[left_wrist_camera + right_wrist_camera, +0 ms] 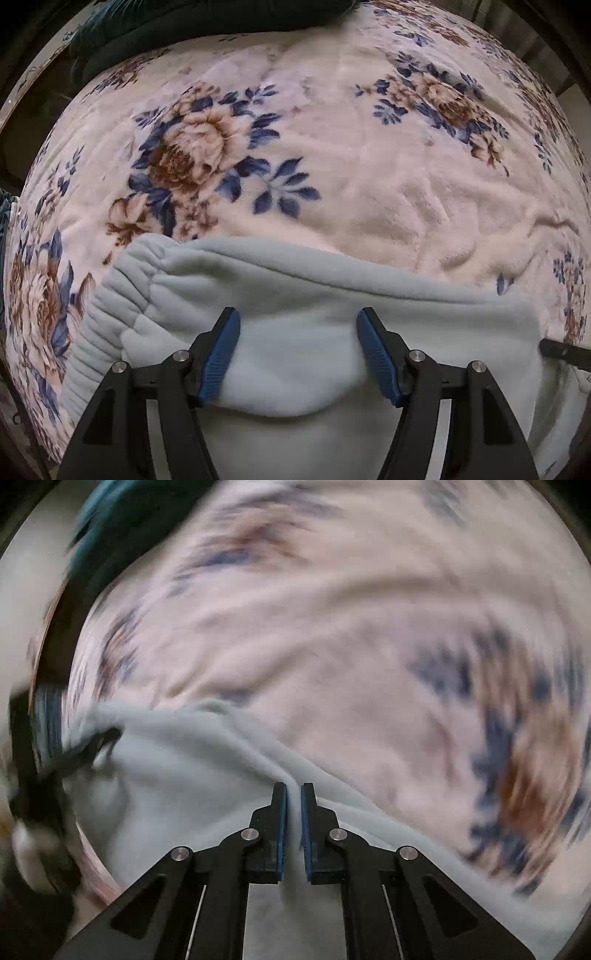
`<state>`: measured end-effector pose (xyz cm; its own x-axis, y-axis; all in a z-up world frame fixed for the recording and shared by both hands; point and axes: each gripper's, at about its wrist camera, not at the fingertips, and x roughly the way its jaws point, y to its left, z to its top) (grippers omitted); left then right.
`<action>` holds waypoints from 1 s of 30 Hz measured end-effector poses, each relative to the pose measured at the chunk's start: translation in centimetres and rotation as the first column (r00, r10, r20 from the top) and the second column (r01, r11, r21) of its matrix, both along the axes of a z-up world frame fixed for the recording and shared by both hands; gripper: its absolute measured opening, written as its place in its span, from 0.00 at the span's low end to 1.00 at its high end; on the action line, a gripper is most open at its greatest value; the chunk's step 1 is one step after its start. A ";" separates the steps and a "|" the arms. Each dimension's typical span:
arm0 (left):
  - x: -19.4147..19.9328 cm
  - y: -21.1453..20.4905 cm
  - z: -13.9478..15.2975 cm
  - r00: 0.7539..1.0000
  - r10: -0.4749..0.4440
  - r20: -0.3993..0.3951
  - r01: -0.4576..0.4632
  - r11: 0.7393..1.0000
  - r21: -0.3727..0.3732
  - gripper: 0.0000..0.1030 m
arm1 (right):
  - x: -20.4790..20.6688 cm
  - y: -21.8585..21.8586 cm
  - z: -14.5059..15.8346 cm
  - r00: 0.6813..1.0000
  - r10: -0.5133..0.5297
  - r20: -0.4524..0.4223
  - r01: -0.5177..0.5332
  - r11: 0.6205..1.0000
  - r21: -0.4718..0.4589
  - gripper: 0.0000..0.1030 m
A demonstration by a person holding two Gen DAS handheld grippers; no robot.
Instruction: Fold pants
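The right claw point(293, 794) is pinched on a raised fold of the pale blue pants point(177, 771), fabric caught between its blue pads. Beyond the pants, the floral blanket point(332, 646) is smeared by motion blur.

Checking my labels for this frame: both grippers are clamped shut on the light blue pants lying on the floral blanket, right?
Not both. The right gripper is shut on the light blue pants, but the left wrist view shows the left gripper open over them. They do lie on the floral blanket.

Both wrist cams steeply down, close, sharing pants point(295, 288) on blanket point(369, 147).
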<state>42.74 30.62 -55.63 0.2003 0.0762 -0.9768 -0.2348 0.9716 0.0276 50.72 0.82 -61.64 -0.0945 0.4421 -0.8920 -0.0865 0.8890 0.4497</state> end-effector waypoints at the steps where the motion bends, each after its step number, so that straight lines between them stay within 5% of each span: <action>1: 0.1 -0.1 0.2 1.000 -0.001 -0.007 0.001 1.000 0.003 0.62 | -0.1 -0.9 -1.5 0.993 -0.076 -0.091 0.082 0.995 0.060 0.09; 3: 0.1 -0.3 0.9 1.000 -0.003 -0.005 0.003 1.000 -0.019 0.62 | 0.0 -2.2 -1.7 0.976 -0.153 -0.156 0.173 0.977 0.128 0.19; 5: -0.1 -0.5 1.7 1.000 -0.009 0.003 0.009 0.999 -0.043 0.62 | 0.5 -3.4 0.9 0.982 -0.162 -0.099 0.173 0.977 0.122 0.35; 7: -0.3 -1.6 2.9 0.999 -0.034 0.025 0.036 0.998 -0.061 0.62 | 0.5 -3.7 4.0 0.997 -0.064 0.044 0.063 0.998 0.027 0.52; 9: -0.4 -3.0 3.8 0.997 -0.069 0.039 0.071 0.995 -0.071 0.62 | 0.1 -4.2 5.2 0.995 0.057 0.083 -0.052 0.997 -0.060 0.57; 14: 0.4 -7.2 3.3 0.987 -0.154 0.055 0.157 0.985 -0.068 0.62 | -1.6 -4.7 2.9 0.964 0.265 -0.034 -0.267 0.950 -0.161 0.56; 15: 0.6 -7.9 2.7 0.987 -0.157 0.047 0.160 0.985 -0.070 0.62 | -2.1 -4.2 2.2 0.951 0.305 -0.044 -0.308 0.933 -0.189 0.51; 17: 1.1 -8.5 1.8 0.987 -0.160 0.032 0.162 0.984 -0.076 0.62 | -3.4 -3.1 1.0 0.917 0.398 -0.021 -0.382 0.863 -0.330 0.16; 18: 1.2 -8.7 1.5 0.986 -0.163 0.026 0.165 0.984 -0.066 0.62 | -3.6 -3.3 1.1 0.922 0.387 0.002 -0.360 0.861 -0.358 0.13; 23: 1.1 -7.7 -0.5 0.990 -0.140 -0.005 0.140 0.990 -0.021 0.62 | -4.2 -7.5 3.6 0.973 0.181 0.144 -0.119 0.924 -0.362 0.08; 26: 0.9 -6.9 -0.8 0.991 -0.132 -0.013 0.132 0.991 -0.006 0.62 | -4.4 -10.3 2.0 0.998 0.053 0.035 -0.042 0.966 -0.254 0.07; 30: 1.0 -6.8 -0.5 0.991 -0.131 -0.012 0.131 0.991 -0.009 0.62 | -3.0 -11.2 3.5 1.000 0.017 0.000 -0.017 0.994 -0.107 0.30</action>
